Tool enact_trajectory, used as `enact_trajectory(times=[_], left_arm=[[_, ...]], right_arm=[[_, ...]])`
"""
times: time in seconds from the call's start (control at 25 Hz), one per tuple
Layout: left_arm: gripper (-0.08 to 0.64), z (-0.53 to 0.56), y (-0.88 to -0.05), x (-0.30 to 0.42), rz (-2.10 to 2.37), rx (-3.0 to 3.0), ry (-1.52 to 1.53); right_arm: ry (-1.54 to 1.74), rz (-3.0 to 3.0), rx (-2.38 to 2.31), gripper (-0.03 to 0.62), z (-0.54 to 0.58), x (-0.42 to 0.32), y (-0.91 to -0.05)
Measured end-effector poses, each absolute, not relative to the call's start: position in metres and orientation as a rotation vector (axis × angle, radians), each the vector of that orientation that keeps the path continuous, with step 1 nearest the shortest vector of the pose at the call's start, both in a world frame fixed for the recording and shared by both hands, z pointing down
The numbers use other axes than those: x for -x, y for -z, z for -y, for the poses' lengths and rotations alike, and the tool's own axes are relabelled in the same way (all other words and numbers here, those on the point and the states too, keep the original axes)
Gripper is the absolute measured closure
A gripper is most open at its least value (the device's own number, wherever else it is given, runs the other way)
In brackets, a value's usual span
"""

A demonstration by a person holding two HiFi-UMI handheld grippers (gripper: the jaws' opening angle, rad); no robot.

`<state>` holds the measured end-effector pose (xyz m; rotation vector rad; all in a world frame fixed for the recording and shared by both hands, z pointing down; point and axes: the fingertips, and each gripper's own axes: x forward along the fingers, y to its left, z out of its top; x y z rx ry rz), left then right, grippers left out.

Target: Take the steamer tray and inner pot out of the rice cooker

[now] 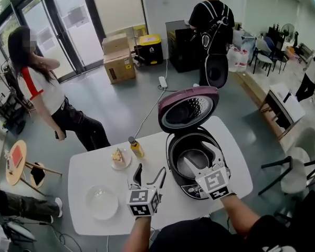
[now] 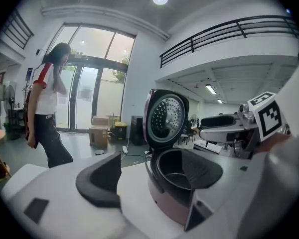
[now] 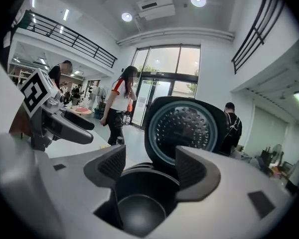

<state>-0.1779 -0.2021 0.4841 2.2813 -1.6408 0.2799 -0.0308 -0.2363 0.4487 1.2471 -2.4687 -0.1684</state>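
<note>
Inner pot (image 3: pixel 139 210) lies beneath my right gripper (image 3: pixel 147 168), jaws parted, empty; left gripper (image 2: pixel 154 176) likewise. A shallow rim bite could slip.

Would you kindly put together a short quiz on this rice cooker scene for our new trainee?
1. True or false: the lid of the rice cooker is shut.
2. Which gripper hangs over the cooker's opening? A. left gripper B. right gripper C. neither
3. Name the clear thing on the table to the left of the left gripper in the head view.
Key: 1. False, it stands open. 2. B. 3. The glass bowl.
</note>
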Motion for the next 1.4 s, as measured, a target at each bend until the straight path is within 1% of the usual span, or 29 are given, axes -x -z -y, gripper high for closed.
enact_trajectory(times=[0.28,0.4,0.64,0.76,1.0,1.16,1.28,1.4], left_arm=[[0.176,0.214,-0.510,0.131,1.465,-2.201,-0.214],[0.176,0.213,-0.526,0.116,1.359,-2.124,-0.135],[0.176,0.215,-0.545,0.100,1.166,-1.945,0.048],[0.179,0.215,-0.549,0.098,1.059,-1.860,0.140],[0.181,0.213,-0.559,0.086,0.906,-1.731,0.233],[0.181,0.215,-0.566,0.084,0.845,-1.657,0.279],[0.181,0.216,-0.570,0.083,0.802,-1.609,0.307],[0.207,0.215,-0.574,0.082,0.785,-1.591,0.319]], right_arm=[[-0.033,2.430,-1.275,0.301,0.252,-0.042,-0.478],[-0.170,2.444,-1.241,0.301,0.255,-0.065,-0.498],[-0.332,2.431,-1.168,0.301,0.266,-0.094,-0.525],[-0.562,2.472,-1.122,0.301,0.268,-0.099,-0.535],[-1.254,2.495,-0.943,0.301,0.273,-0.114,-0.561],[-1.607,2.423,-0.863,0.301,0.276,-0.123,-0.578],[-1.804,2.380,-0.816,0.301,0.279,-0.124,-0.583],[-1.893,2.351,-0.778,0.302,0.280,-0.125,-0.585]])
